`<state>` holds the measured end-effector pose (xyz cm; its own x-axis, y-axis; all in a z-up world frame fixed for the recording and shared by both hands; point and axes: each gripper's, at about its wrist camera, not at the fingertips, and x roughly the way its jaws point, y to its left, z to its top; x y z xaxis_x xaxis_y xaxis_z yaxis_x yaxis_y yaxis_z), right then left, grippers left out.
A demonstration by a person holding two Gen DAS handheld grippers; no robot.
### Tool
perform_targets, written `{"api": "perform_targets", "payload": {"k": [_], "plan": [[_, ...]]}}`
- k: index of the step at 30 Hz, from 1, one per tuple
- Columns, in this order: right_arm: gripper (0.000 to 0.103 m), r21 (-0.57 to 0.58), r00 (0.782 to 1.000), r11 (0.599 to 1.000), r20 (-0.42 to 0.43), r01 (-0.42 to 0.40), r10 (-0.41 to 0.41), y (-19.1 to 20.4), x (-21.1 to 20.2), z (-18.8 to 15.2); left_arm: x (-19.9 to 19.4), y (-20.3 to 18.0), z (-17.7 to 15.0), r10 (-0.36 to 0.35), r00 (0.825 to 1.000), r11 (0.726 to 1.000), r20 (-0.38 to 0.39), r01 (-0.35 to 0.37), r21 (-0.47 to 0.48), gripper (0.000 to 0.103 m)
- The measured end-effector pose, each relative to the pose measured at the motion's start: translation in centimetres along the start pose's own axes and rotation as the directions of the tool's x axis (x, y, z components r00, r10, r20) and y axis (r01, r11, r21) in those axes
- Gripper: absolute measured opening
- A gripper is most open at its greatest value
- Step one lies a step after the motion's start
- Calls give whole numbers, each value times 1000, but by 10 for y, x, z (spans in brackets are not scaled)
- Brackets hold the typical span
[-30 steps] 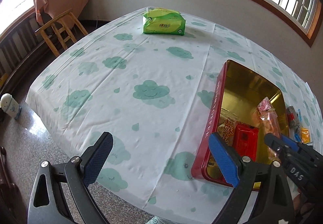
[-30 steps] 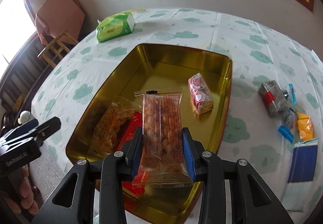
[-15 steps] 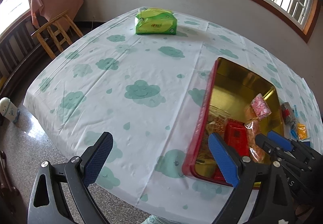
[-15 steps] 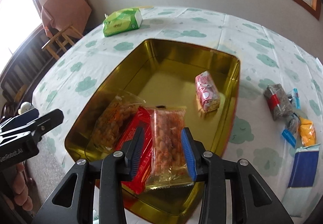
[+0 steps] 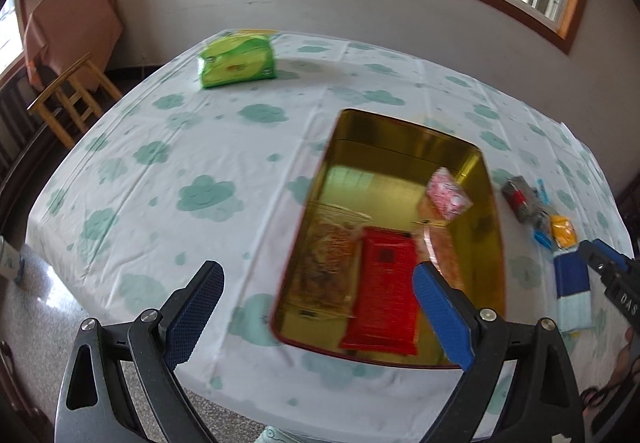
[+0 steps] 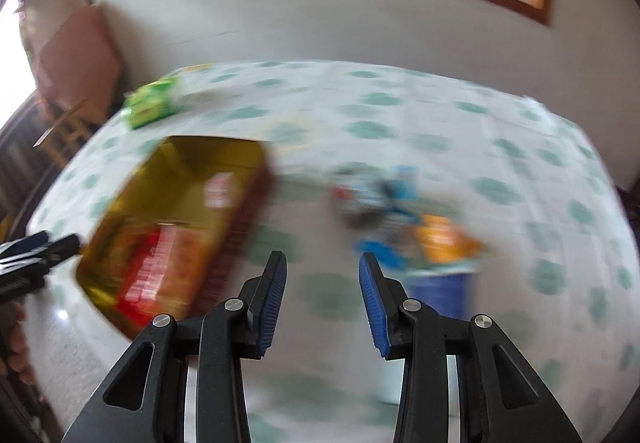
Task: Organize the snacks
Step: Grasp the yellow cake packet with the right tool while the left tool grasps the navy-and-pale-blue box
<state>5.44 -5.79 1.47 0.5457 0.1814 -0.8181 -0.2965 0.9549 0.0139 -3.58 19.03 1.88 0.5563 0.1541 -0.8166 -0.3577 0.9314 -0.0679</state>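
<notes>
A: Right gripper [image 6: 322, 299] over bare tablecloth [image 6: 400, 115], jaws apart, nothing between them.

B: And the snacks?

A: Four in the gold tin [image 5: 494, 243]: a clear bag [image 5: 328, 263], a red pack [image 5: 386, 295], an orange pack [image 5: 442, 255] and a pink one [image 5: 448, 193] by the right wall. More loose snacks [image 5: 540, 211] just right of the tin.

B: Left gripper [image 5: 316, 311]?

A: Wide open and empty, above the tin's near end. Green tissue pack [image 5: 238, 61] sits at the far side.
</notes>
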Motion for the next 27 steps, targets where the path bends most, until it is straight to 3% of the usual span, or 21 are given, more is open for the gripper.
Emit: {"api": "perform_targets", "payload": {"k": [5, 10, 20, 27], "plan": [[39, 103, 991, 986, -50, 132, -127, -73, -4, -19, 0, -19, -1, -24, 1000, 999, -4, 24, 34, 94], [39, 153, 981, 973, -113, 173, -156, -108, 0, -44, 0, -35, -4, -38, 999, 997, -11, 38, 64, 94], [40, 130, 988, 989, -146, 72, -53, -82, 21, -66, -1, -59, -7, -38, 999, 993, -21, 40, 115, 94], [37, 96, 986, 991, -150, 92, -77, -74, 31, -76, 0, -74, -9, -42, 999, 988, -30, 46, 148, 94]]}}
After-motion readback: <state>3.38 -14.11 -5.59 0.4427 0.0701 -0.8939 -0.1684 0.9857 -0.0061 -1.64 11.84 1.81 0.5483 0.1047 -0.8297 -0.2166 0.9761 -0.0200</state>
